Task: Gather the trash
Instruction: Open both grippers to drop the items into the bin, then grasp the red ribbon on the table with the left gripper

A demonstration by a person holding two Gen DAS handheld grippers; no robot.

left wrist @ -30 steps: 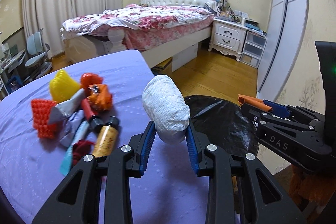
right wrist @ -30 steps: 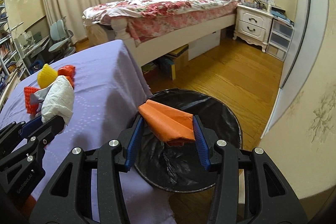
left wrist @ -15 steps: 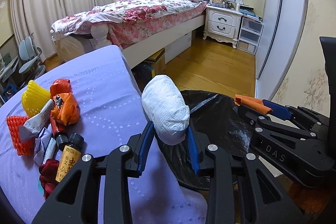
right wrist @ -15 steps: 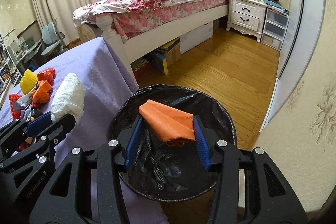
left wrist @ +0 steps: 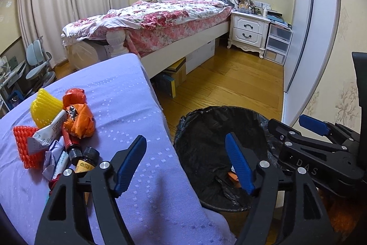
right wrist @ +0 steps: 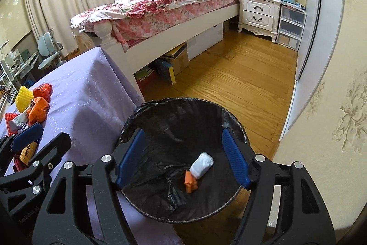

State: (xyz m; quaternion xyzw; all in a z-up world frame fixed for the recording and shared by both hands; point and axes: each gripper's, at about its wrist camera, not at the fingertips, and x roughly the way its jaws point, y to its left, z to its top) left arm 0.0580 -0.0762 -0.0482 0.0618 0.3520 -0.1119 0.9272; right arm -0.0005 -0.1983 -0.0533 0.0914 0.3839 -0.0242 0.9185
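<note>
Two grippers, left gripper (left wrist: 185,164) and right gripper (right wrist: 182,154), jaws spread, empty. Next: orange wrapper (left wrist: 80,119), probably light, crinkly; pinch mid-bunch.

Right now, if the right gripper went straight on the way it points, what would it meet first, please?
Probably the black liner inside the trash bin. The open right gripper points down into its mouth, near the white wad and orange scrap at the bottom; depth is unclear.

A black-lined round trash bin (right wrist: 231,121) stands on the wooden floor (right wrist: 240,75) just beside the purple-clothed tabletop's (right wrist: 91,93) right edge; a white paper wad (right wrist: 201,164) and an orange wrapper (right wrist: 190,181) lie touching inside it.
</note>
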